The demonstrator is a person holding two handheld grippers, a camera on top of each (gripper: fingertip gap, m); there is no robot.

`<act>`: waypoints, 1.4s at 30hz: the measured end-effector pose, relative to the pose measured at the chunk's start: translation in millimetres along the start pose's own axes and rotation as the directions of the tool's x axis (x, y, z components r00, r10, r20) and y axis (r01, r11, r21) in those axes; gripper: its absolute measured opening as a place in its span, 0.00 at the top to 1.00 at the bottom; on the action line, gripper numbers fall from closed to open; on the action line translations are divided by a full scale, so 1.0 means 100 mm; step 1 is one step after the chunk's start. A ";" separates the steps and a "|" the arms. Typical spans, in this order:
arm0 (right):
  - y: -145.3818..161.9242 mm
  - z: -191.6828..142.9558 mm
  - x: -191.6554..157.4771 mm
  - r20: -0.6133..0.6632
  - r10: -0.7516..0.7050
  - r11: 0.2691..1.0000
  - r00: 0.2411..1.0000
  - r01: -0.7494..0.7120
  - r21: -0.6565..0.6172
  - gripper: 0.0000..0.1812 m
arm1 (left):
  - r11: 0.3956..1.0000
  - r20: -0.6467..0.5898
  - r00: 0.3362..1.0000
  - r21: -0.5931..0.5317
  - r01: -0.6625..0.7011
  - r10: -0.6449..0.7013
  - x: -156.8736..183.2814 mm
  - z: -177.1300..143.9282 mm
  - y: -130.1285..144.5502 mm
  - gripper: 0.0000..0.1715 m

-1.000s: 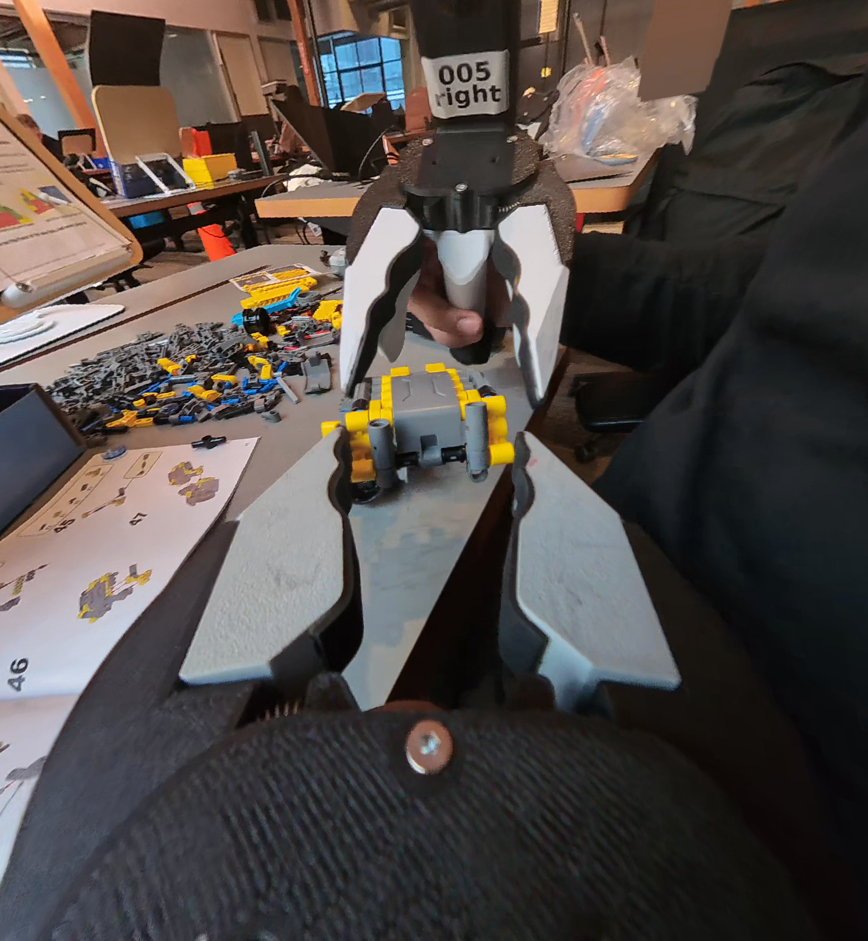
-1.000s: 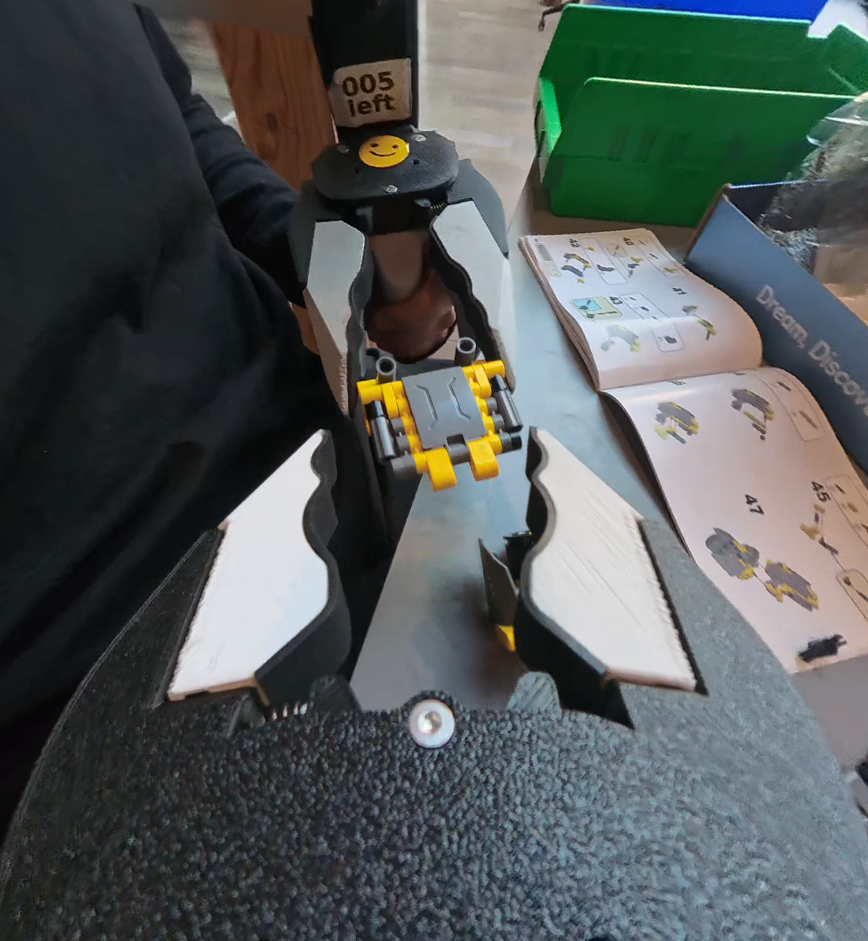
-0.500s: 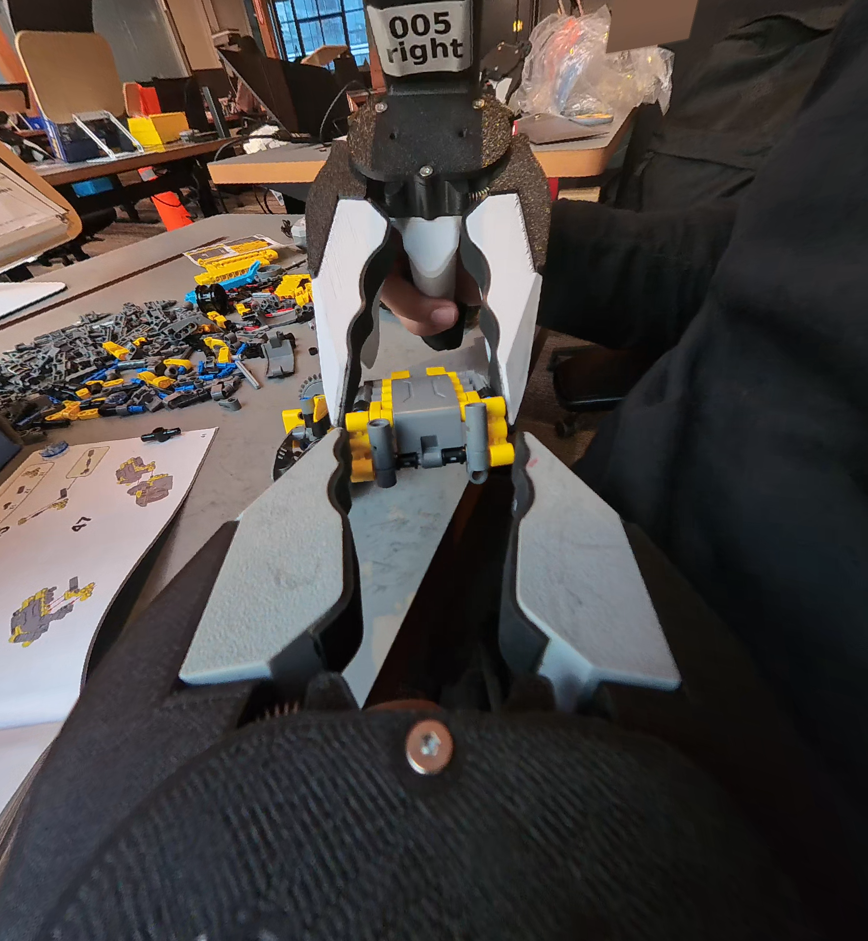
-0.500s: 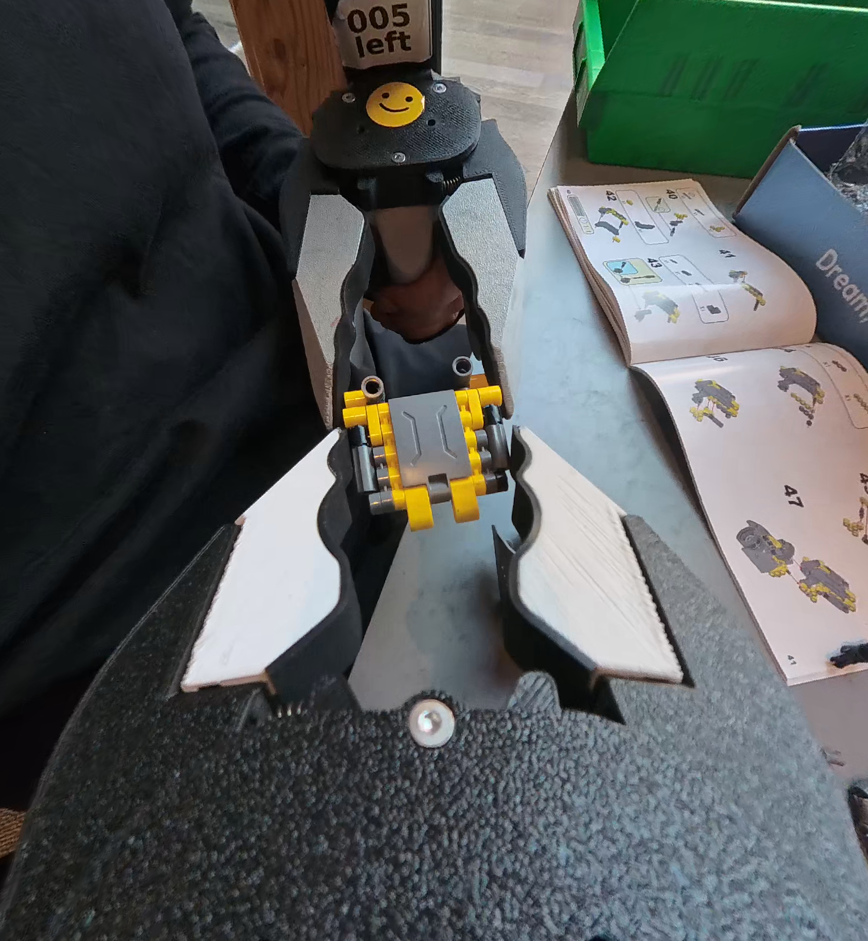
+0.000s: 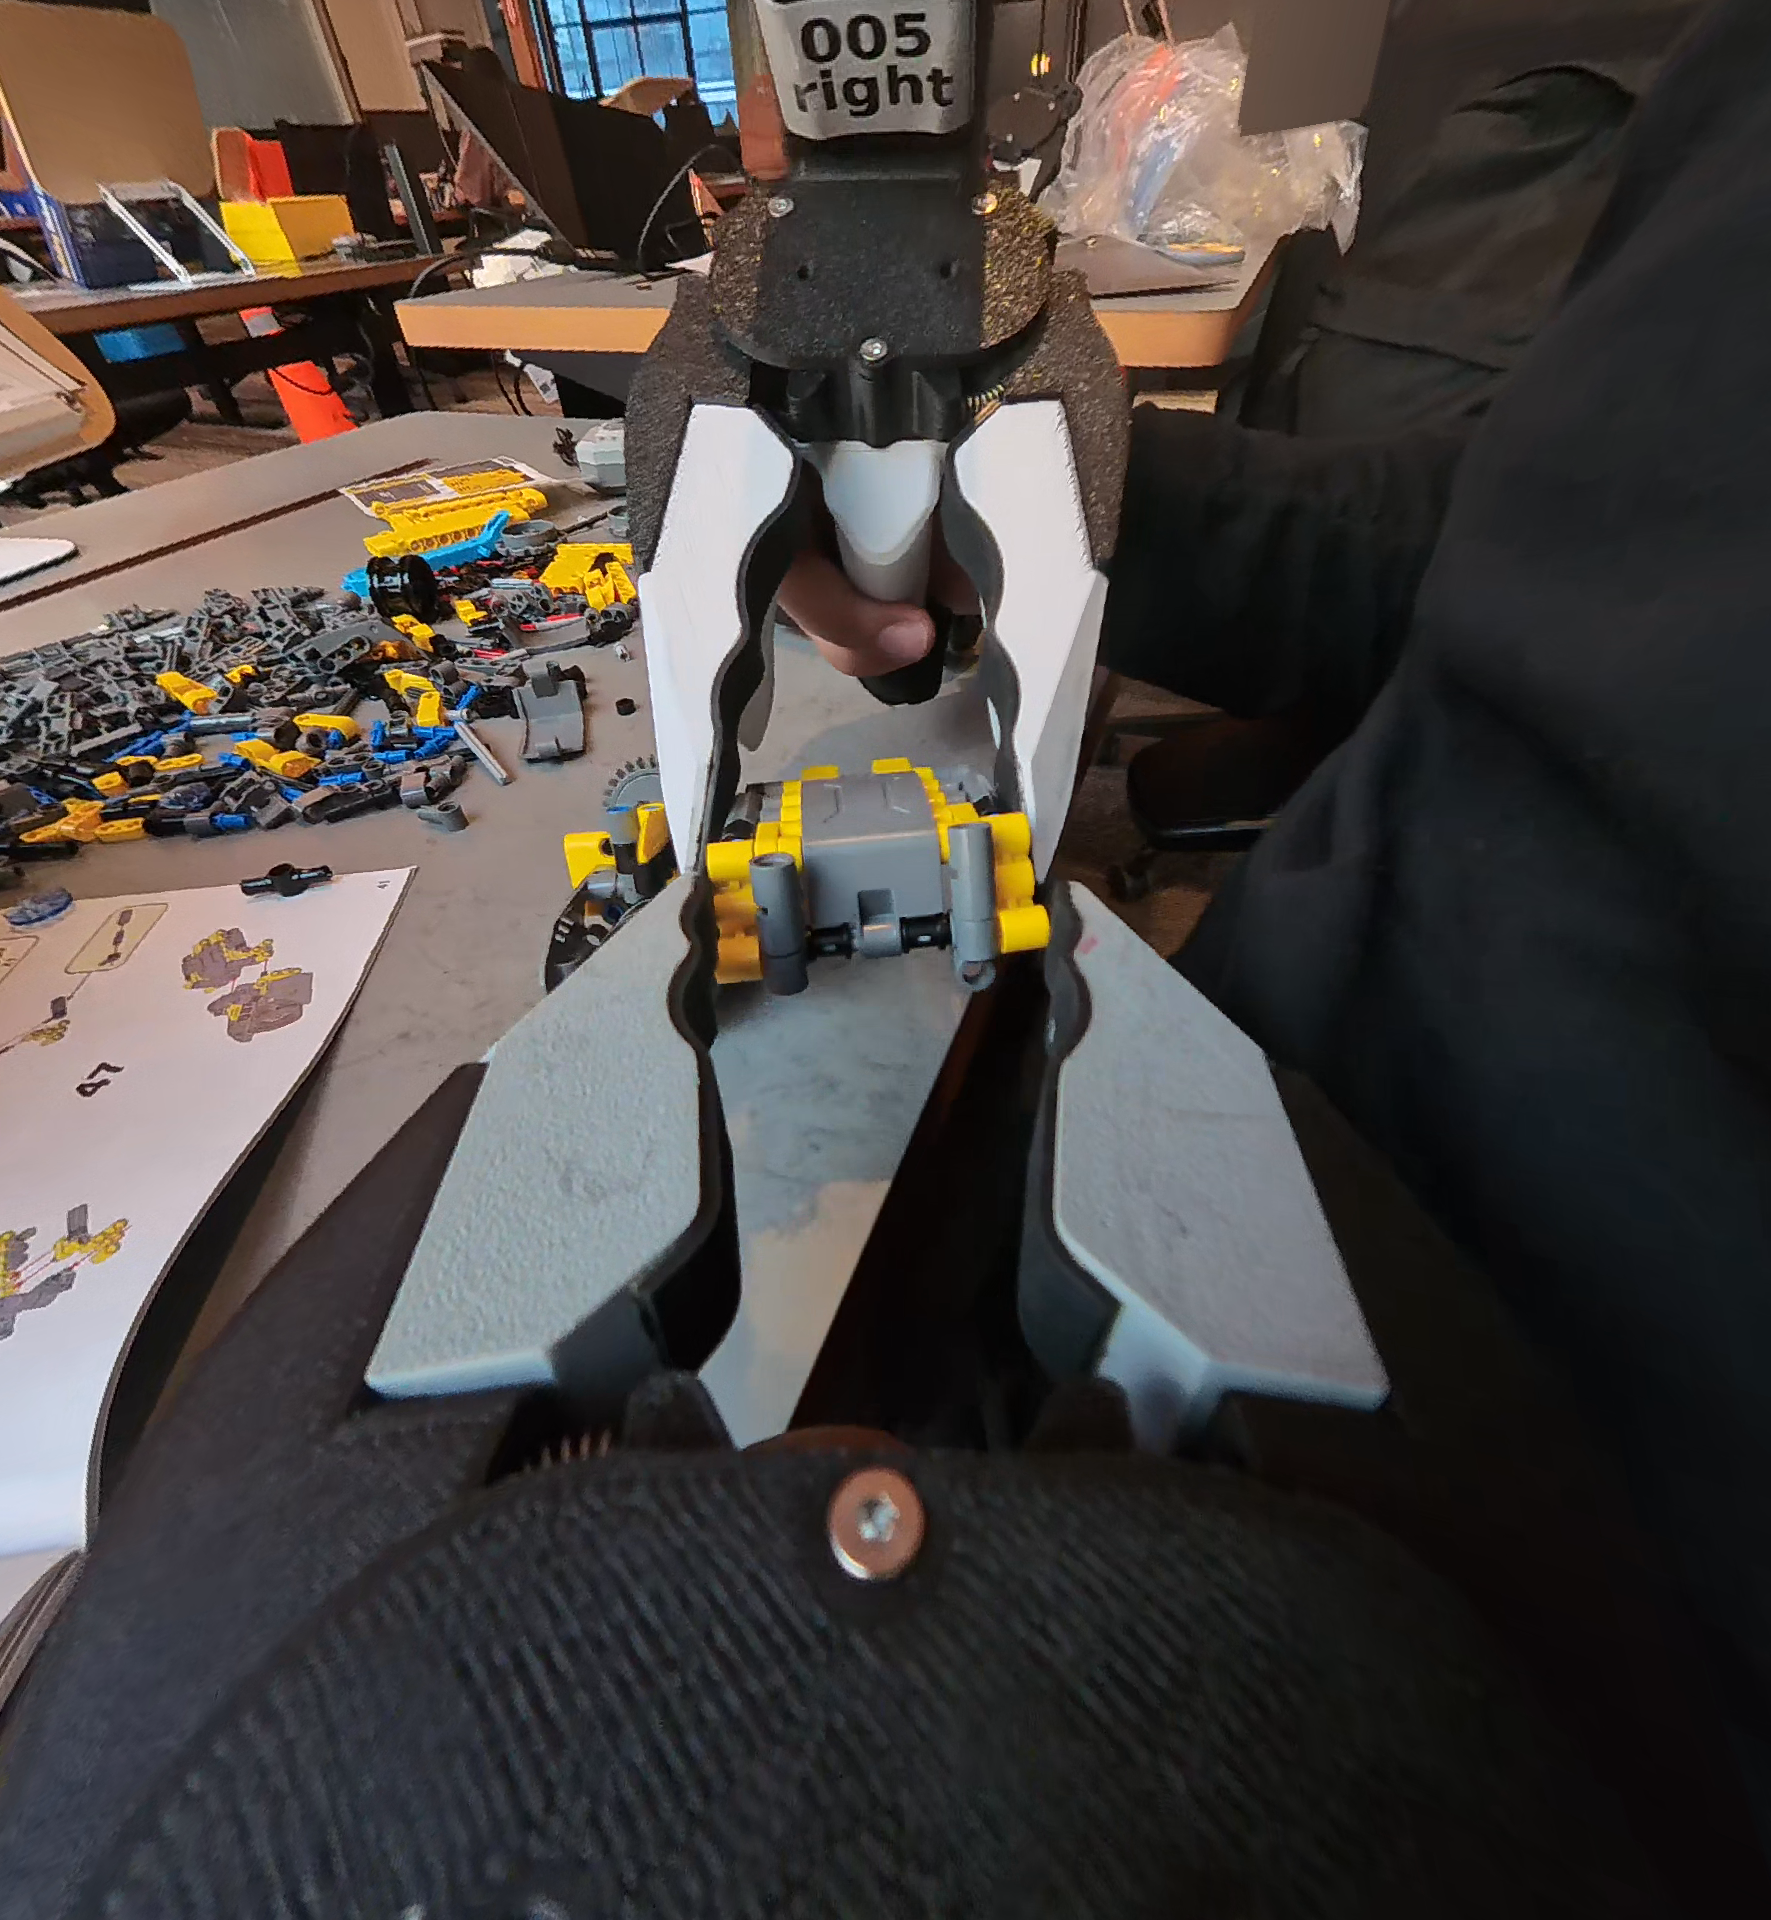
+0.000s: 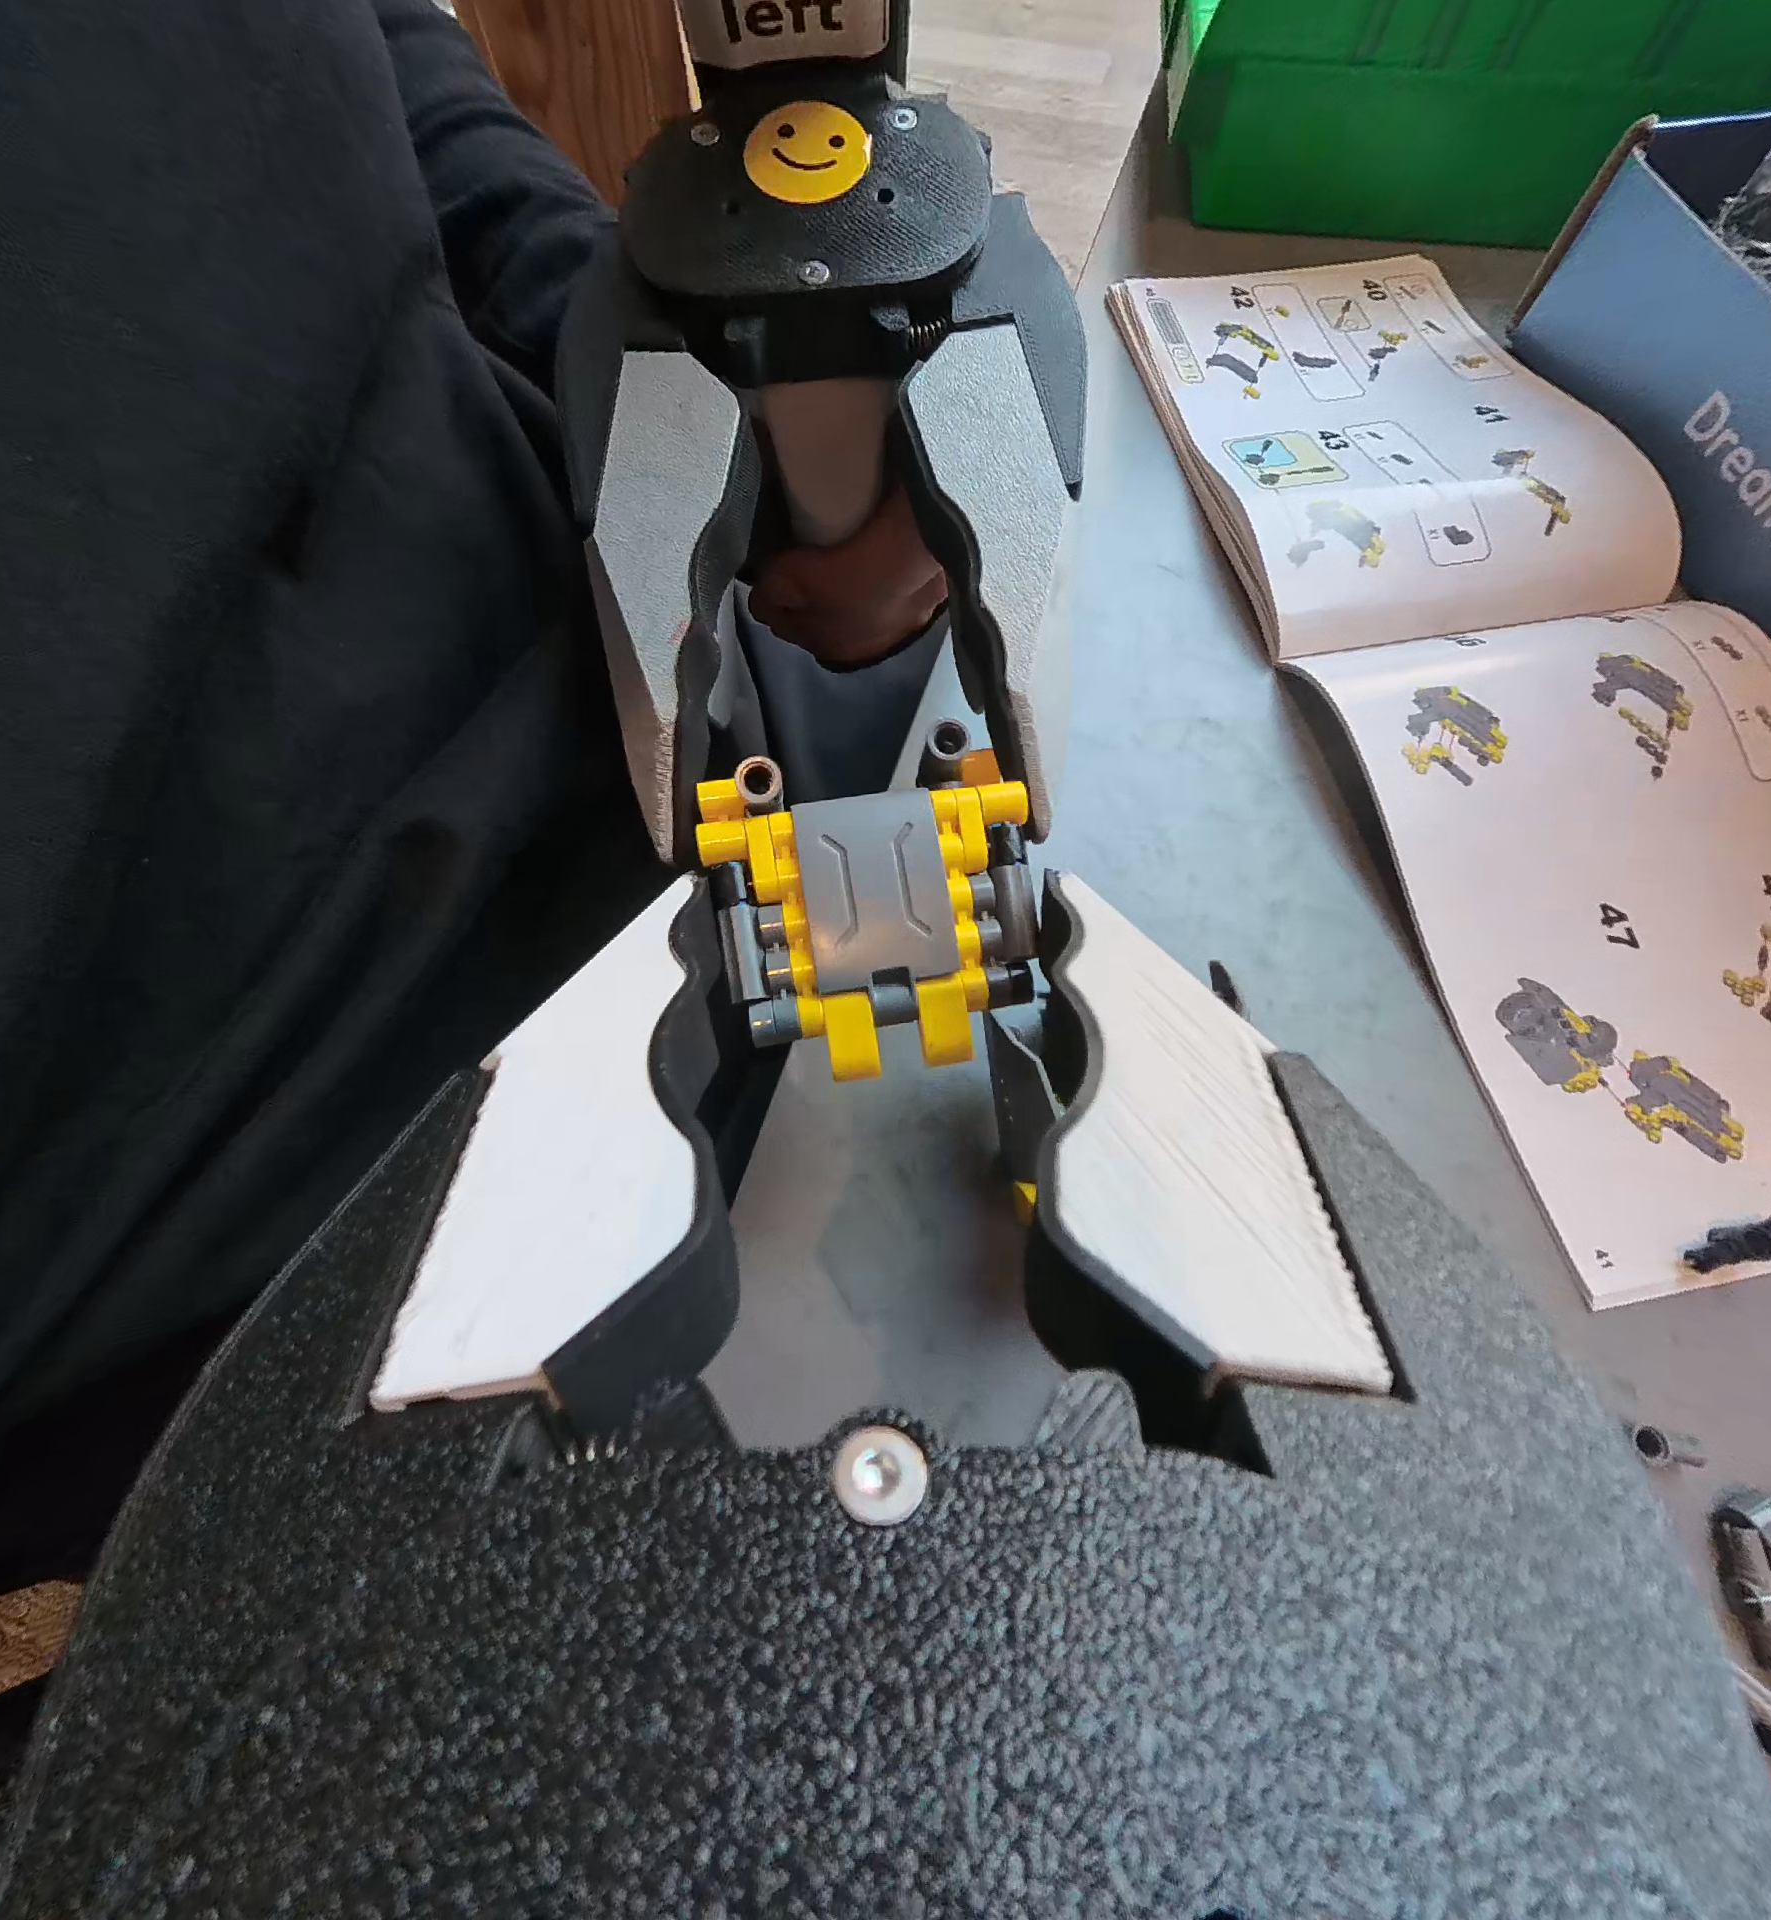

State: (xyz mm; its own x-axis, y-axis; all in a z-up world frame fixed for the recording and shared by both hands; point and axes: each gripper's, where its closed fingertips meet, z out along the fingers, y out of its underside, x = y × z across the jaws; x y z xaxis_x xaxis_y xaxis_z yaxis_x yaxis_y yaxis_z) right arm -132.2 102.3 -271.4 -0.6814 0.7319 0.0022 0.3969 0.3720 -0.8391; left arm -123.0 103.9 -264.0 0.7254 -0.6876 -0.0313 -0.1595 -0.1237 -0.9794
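Observation:
A small yellow and grey brick assembly hangs just above the grey table's near edge. My left gripper is shut on its near end. My right gripper comes from the opposite side, and its white fingers hug the assembly's far end. In the right wrist view the assembly sits between the right gripper's fingertips with almost no gap. The left gripper faces it from above. A hand shows behind each gripper.
An open instruction booklet lies left, with a black pin on it. A pile of loose parts lies beyond. A small yellow-and-gear piece sits beside the grippers. A green bin and blue box stand behind. A dark-clothed person sits close. My two grippers' fingertips are within a few centimetres of each other. About 15 cm separates my right fingertips from the black pin.
The right gripper has moved in toward the left gripper and narrowed its jaws around the assembly. The left gripper has kept its hold throughout.

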 end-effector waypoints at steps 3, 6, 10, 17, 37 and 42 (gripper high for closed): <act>0.01 -0.01 0.02 -0.003 0.013 1.000 1.000 -0.013 0.000 0.67 | 1.000 0.002 1.000 0.000 0.014 -0.014 -0.02 0.01 0.01 0.64; -0.01 -0.03 0.04 -0.004 0.025 1.000 1.000 -0.025 0.003 0.67 | 1.000 0.003 1.000 0.005 0.029 -0.029 -0.03 0.02 0.00 0.64; 0.00 -0.06 0.07 -0.021 0.035 0.999 0.999 -0.035 0.003 0.67 | 0.999 0.014 0.999 0.017 0.050 -0.051 -0.07 0.00 -0.02 0.64; -0.05 -0.34 0.28 -0.126 0.083 0.996 0.989 -0.077 0.047 0.67 | 0.997 0.053 0.996 -0.012 0.074 -0.074 -0.22 -0.07 -0.02 0.61; 0.09 -0.98 1.37 -0.410 0.293 0.956 0.864 -0.279 0.096 0.67 | 0.772 0.256 0.962 -0.593 0.230 -0.090 -1.56 -0.11 0.68 0.76; 0.16 -0.60 1.52 -0.367 0.350 0.929 0.862 -0.369 0.020 0.67 | 0.798 0.238 0.965 -0.557 0.228 -0.109 -1.50 -0.13 0.68 0.77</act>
State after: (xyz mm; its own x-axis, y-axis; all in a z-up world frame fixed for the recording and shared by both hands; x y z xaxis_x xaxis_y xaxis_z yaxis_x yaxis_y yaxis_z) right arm -193.0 253.7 -251.8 -0.2226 0.9706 -0.0917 0.6077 0.0645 -0.7916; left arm -251.4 189.1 -323.1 0.8769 -0.4797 0.0293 -0.3353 -0.6542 -0.6780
